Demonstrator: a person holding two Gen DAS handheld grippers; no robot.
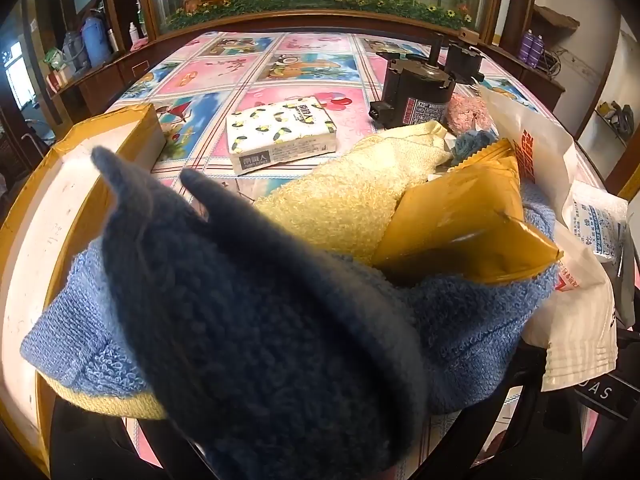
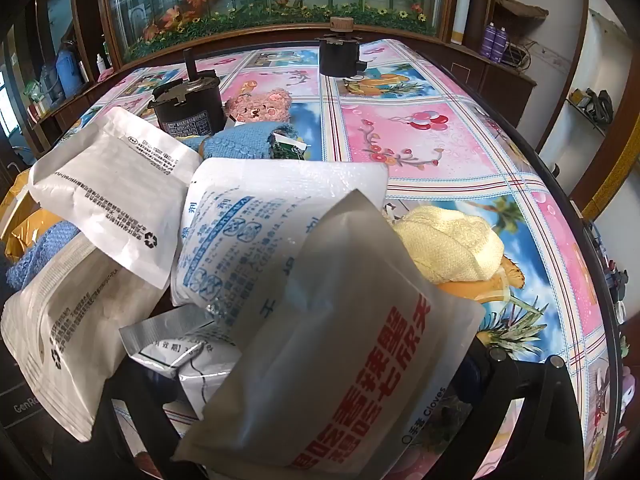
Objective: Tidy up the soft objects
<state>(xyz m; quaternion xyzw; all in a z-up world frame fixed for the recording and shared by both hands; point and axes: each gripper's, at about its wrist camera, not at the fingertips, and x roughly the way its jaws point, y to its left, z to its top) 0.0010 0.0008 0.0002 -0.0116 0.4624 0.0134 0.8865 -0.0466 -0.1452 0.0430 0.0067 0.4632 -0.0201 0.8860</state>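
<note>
Dark knit glove hides left jaws; white pouch seemingly pinched by right.

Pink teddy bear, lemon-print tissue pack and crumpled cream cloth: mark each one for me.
pink teddy bear (image 2: 260, 106), right wrist view, on its face.
lemon-print tissue pack (image 1: 280, 124), left wrist view, on its top face.
crumpled cream cloth (image 2: 452, 248), right wrist view, on its bunched middle.

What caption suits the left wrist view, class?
Left gripper holds a dark blue knitted glove above blue towel, yellow towel and tissue pack.
</note>
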